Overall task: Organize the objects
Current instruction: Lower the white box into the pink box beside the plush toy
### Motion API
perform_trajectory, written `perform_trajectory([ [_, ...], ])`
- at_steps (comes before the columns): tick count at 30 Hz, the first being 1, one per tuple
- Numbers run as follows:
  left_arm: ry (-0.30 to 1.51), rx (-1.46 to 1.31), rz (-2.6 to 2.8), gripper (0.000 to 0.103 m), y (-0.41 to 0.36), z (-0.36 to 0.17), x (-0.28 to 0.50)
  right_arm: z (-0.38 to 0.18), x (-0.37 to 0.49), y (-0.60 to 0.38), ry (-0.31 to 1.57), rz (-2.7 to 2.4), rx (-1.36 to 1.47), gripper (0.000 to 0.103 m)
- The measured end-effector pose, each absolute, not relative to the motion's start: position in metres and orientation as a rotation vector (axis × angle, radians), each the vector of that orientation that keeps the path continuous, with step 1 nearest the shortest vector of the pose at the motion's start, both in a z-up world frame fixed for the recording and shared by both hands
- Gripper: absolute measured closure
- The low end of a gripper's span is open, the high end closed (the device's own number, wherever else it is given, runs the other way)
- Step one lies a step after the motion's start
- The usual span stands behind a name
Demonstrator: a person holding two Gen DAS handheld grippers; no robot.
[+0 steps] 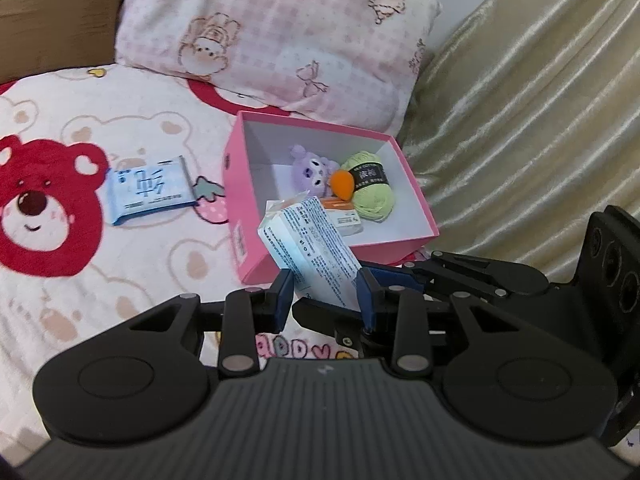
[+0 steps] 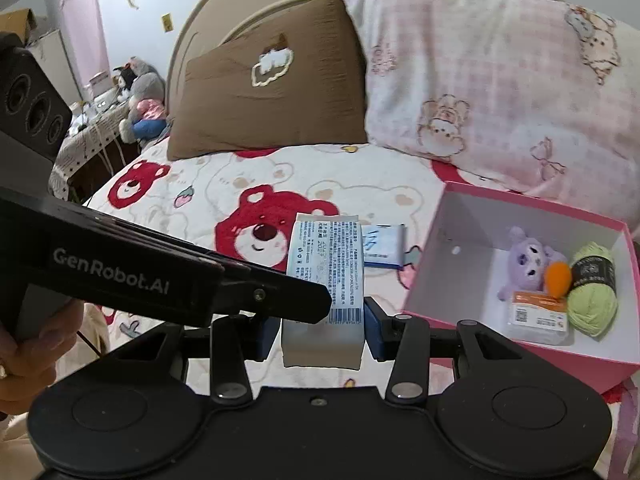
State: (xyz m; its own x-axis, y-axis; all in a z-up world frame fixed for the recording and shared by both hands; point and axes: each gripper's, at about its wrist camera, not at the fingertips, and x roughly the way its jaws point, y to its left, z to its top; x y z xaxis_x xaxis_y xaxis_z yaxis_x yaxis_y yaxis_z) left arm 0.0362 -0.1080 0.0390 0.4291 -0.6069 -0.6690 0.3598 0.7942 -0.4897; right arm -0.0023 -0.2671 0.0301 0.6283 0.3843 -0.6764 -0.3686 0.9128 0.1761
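While over bear-print bed, gripping white printed tissue pack with left tool and right tool both clamped, beside pink cardboard box.

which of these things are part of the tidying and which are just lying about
job: tissue pack gripped by left gripper and right gripper; blue packet, not yet boxed; pink box holding purple plush, green yarn
lying about: brown pillow; pink pillow; bear blanket
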Motion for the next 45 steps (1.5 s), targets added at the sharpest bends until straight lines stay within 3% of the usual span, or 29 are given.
perform_trajectory([
  [15,1.093,-0.302,-0.651,0.072,-0.186,0.012,0.131,0.005,0.06,-0.353,0.805,0.337,0.18,0.056],
  [24,1.154,-0.25,-0.558,0.072,-0.229,-0.03,0.179,-0.031,0.111,-0.38,0.878,0.29,0.206,0.057],
  [36,1.159,-0.139,-0.502,0.072,-0.257,-0.076,0.203,-0.092,0.161,-0.396,1.017,0.283,0.277,0.057],
  [45,1.14,-0.143,-0.469,0.073,-0.259,-0.088,0.214,-0.104,0.17,-0.384,1.023,0.236,0.258,0.057],
])
